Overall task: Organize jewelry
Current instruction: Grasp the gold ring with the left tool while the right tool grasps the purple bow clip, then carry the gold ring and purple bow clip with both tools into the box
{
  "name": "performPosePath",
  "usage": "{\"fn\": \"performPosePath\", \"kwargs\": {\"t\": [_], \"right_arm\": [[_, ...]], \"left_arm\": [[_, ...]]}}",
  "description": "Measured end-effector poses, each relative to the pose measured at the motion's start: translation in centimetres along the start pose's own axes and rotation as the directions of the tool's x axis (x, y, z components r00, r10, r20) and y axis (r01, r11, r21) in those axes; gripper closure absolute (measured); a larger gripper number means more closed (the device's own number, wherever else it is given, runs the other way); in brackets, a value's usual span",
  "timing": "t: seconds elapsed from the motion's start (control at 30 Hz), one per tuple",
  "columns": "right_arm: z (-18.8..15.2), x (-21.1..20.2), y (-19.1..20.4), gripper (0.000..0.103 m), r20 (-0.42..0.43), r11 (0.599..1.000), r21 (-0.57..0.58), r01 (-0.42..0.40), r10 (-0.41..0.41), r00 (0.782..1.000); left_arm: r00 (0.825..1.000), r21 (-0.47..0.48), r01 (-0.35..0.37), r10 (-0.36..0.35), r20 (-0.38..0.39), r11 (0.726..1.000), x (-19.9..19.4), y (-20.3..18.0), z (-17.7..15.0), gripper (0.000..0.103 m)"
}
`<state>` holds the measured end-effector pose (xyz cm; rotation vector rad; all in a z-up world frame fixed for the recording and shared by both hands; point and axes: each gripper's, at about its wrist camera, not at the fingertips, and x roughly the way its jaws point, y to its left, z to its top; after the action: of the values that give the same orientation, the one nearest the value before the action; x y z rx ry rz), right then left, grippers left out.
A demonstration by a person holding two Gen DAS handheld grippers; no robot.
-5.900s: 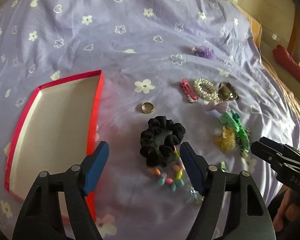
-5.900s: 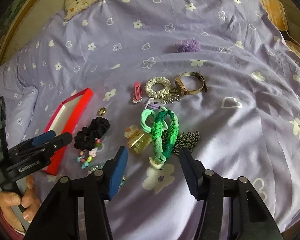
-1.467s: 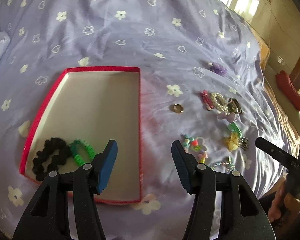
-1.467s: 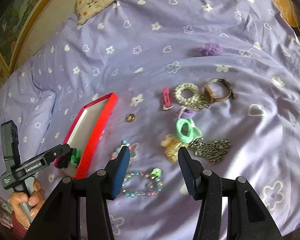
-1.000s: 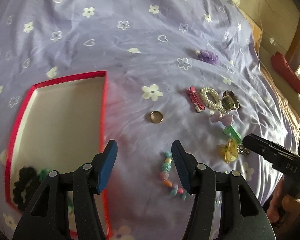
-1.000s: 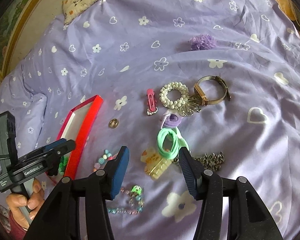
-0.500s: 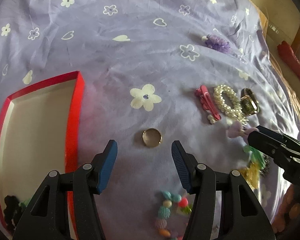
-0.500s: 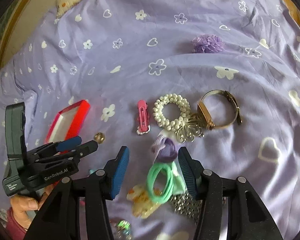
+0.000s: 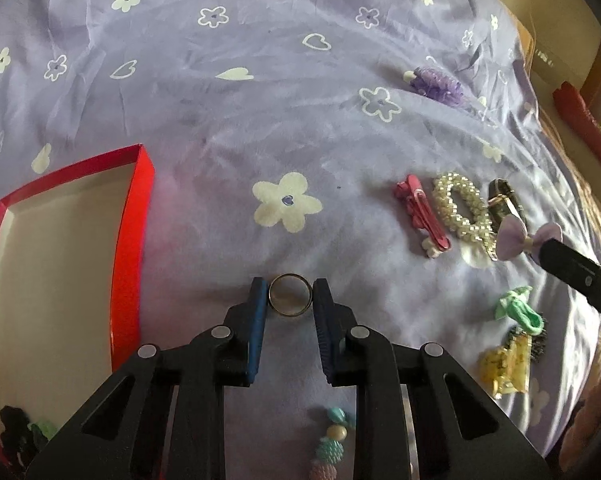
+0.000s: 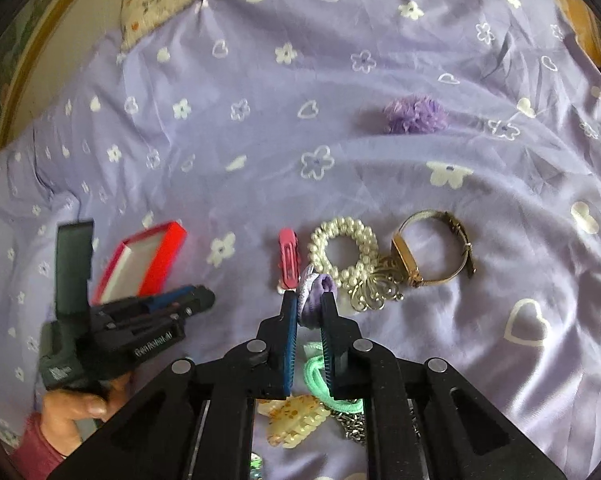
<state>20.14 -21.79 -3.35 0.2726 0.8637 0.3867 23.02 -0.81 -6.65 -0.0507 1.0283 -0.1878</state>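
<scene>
The only readable lettering is white print on the side of the black plastic left gripper [image 10: 168, 312], seen from the right wrist camera just below the red-rimmed cardboard box [image 10: 140, 264]. It reads roughly "GenRobot.AI", though motion blur softens the letters. Lower on the same gripper's handle, further below that box, sits a small white mark, too blurred to read. From the left wrist camera nothing legible shows on any item or on the bedsheet.
</scene>
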Motion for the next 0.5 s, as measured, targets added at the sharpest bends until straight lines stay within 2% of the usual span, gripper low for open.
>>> {"fn": "performPosePath", "kwargs": {"t": [0.23,0.5], "right_arm": [[-0.1,-1.0,1.4,0.092,0.012,0.999,0.013,-0.052,0.051,0.999],[-0.9,-0.8,5.7,0.092,-0.006,0.993,-0.041,-0.111,0.111,0.994]], "left_arm": [[0.998,-0.019,0.033,-0.032,0.046,0.999,-3.6,0.7,-1.1,0.082],[0.994,-0.071,0.036,-0.028,0.106,0.997,-8.1,4.0,-3.0,0.082]]}}
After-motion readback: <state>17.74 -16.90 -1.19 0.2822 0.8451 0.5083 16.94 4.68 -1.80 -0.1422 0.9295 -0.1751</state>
